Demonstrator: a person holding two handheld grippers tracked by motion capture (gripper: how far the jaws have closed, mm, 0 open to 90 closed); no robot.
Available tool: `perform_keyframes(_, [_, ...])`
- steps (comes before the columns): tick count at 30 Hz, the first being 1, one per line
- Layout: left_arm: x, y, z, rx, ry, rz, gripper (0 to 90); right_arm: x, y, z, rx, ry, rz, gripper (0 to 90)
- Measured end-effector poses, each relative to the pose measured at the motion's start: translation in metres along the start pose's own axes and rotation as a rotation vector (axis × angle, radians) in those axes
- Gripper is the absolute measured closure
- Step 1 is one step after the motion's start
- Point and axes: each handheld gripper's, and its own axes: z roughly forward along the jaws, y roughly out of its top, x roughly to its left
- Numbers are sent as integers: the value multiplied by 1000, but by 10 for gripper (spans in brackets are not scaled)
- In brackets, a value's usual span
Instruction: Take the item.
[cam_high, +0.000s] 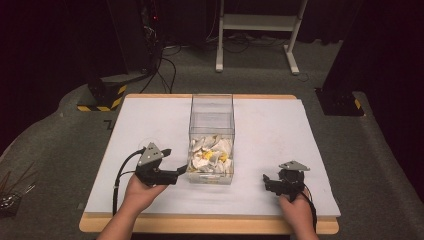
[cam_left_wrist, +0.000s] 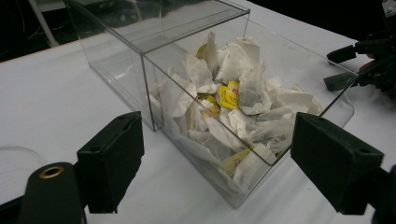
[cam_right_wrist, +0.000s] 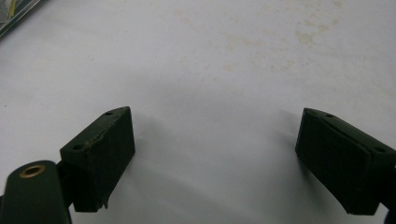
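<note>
A clear plastic box (cam_high: 211, 116) stands in the middle of the white table top. Its near half holds a heap of white tea bags (cam_high: 211, 156) with yellow tags; its far half looks empty. My left gripper (cam_high: 175, 162) is open beside the box's near left corner and points at it. In the left gripper view the wide-open left gripper (cam_left_wrist: 217, 140) frames the box (cam_left_wrist: 154, 46) and the tea bags (cam_left_wrist: 233, 98). My right gripper (cam_high: 266, 183) rests open to the right of the box, apart from it. The right gripper view has the right gripper (cam_right_wrist: 212, 128) over bare table.
The white sheet (cam_high: 280, 135) covers a wooden table whose front edge (cam_high: 210, 224) lies close to both hands. A clear round disc (cam_left_wrist: 11, 163) lies left of the left gripper. On the floor behind are a white desk frame (cam_high: 257, 25), black stands and cables.
</note>
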Motion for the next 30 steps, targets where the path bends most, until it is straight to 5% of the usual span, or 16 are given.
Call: perform_keyframes(30, [-14, 40, 61, 106, -77, 21, 188, 0, 0, 0, -1, -1, 2, 118])
